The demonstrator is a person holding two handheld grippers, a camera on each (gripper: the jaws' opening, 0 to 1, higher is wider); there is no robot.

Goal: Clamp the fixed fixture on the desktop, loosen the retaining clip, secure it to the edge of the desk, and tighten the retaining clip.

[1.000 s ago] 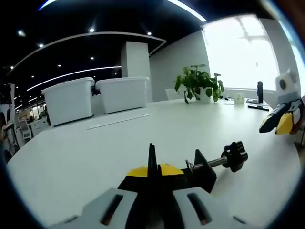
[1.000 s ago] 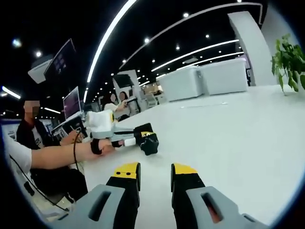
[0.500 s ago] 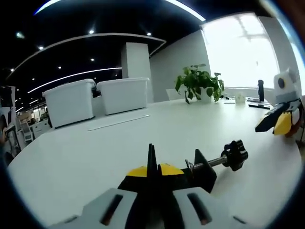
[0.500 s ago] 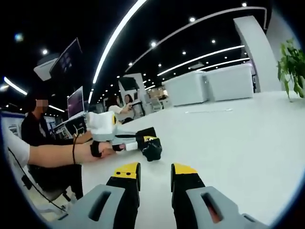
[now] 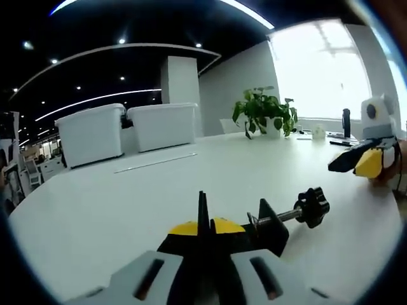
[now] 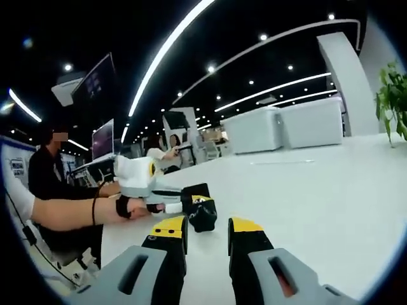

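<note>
My left gripper (image 5: 203, 223) is shut on a black clamp fixture (image 5: 270, 227), low over the white desk (image 5: 108, 203). A thin black plate of the fixture stands between the yellow-tipped jaws. The fixture's threaded screw and black knob (image 5: 313, 206) stick out to the right. In the right gripper view, a hand (image 6: 130, 208) holds that left gripper (image 6: 198, 202) out over the desk with the fixture (image 6: 205, 217) at its tips. My right gripper (image 6: 206, 230) is open with nothing between its jaws, a short way in front of the fixture. It also shows as the right gripper (image 5: 364, 160) at the right edge.
Two white bins (image 5: 92, 133) (image 5: 162, 124) and a thin strip (image 5: 156, 162) lie at the far side of the desk. A potted plant (image 5: 264, 111) stands by the window. People sit beyond the desk's left edge (image 6: 48, 178), near monitors.
My right gripper has moved closer to the fixture, which now looks nearer and larger in its view. The left gripper and the fixture have stayed in place.
</note>
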